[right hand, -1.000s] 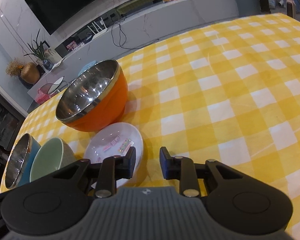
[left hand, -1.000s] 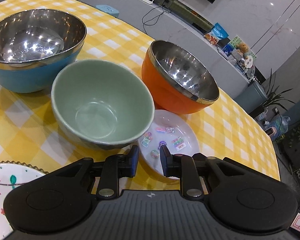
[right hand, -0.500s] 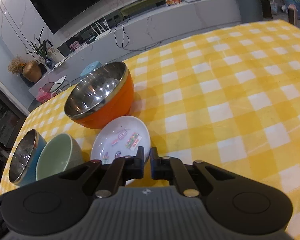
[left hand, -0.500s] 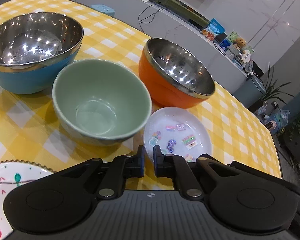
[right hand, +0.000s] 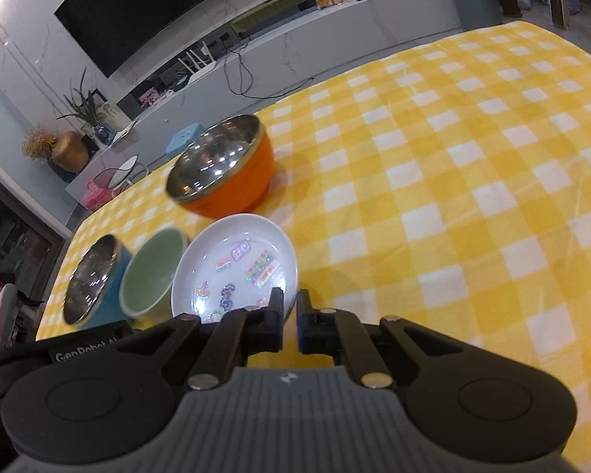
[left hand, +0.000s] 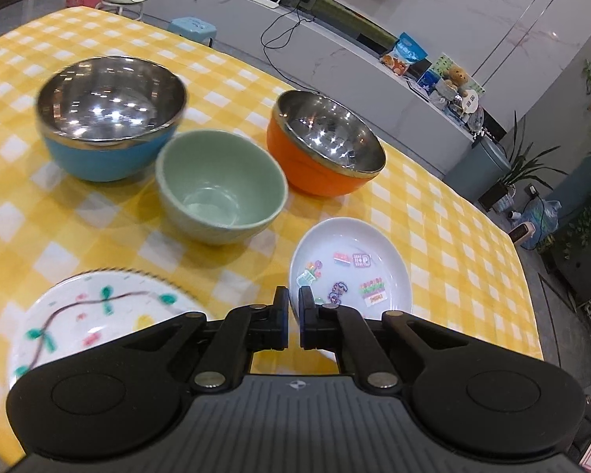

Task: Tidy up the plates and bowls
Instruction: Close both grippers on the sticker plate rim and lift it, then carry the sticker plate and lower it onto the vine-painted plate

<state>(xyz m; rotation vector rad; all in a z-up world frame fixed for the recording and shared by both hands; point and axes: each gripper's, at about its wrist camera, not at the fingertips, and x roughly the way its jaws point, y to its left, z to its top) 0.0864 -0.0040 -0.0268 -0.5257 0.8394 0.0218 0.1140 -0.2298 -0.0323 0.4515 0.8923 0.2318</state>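
Dish (left hand: 350, 266) rim sits pinched in both closed grippers, left (left hand: 292, 317) and right (right hand: 290, 321); bowls (left hand: 220, 185) and plate (left hand: 98, 311) remain unstacked.

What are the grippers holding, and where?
The dish, by its rim: left gripper and right gripper pinch it on opposite sides.

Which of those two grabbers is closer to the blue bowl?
Left. The left gripper grips the white dish on the side nearer the blue bowl; the right gripper holds the far edge.
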